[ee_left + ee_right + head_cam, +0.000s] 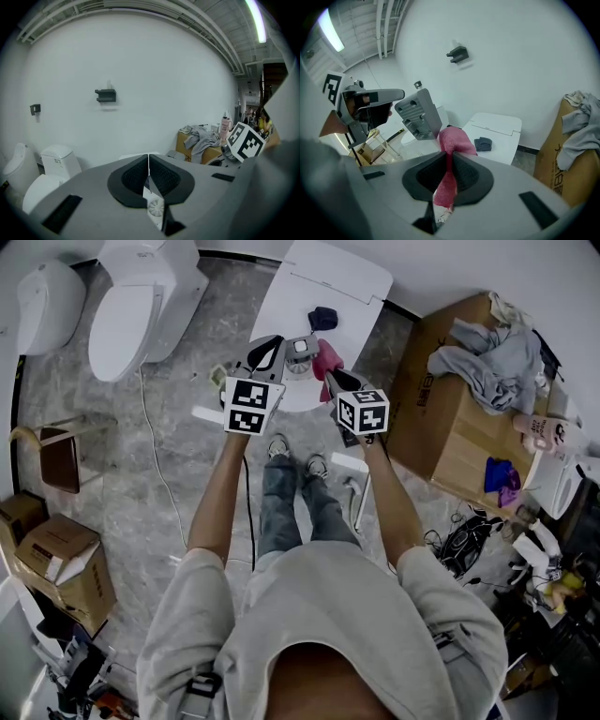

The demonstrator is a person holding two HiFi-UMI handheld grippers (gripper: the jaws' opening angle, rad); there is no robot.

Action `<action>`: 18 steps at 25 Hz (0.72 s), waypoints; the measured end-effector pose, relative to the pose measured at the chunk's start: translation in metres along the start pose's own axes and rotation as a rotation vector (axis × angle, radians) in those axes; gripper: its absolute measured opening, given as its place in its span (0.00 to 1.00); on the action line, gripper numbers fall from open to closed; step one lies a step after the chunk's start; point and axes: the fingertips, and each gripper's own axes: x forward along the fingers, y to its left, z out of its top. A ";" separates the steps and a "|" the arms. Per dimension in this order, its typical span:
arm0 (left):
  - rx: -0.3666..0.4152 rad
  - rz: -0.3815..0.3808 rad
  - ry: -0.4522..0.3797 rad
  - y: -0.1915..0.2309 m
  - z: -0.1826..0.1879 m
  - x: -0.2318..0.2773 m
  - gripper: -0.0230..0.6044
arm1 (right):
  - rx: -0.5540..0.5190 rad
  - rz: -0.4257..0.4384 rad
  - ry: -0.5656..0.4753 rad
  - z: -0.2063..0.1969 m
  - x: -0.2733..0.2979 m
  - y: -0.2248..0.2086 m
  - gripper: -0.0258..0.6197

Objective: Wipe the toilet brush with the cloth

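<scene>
My left gripper (268, 352) (149, 176) is shut on the thin white handle (154, 206) of the toilet brush. The brush's flat grey ribbed head (419, 115) (300, 348) stands up between the two grippers. My right gripper (331, 381) (449, 171) is shut on a pink cloth (453, 140) (328, 358). The cloth's upper fold lies against the lower right edge of the brush head. Both grippers are held close together in front of the person, above the floor.
A white lidded fixture (328, 282) with a small dark object (322, 317) on it stands just beyond the grippers. A toilet (141, 306) is at far left. A cardboard box (450, 427) with grey clothes (492, 357) is at right; smaller boxes (56, 559) at left.
</scene>
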 end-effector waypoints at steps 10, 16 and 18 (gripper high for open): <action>-0.074 0.058 -0.066 0.012 0.016 -0.038 0.07 | -0.075 -0.076 -0.118 0.035 -0.051 -0.010 0.13; -0.110 0.088 -0.062 0.003 0.012 -0.065 0.07 | -0.126 -0.100 -0.197 0.058 -0.087 -0.008 0.13; -0.126 0.089 -0.070 -0.002 0.013 -0.075 0.07 | -0.143 -0.101 -0.233 0.067 -0.100 -0.006 0.13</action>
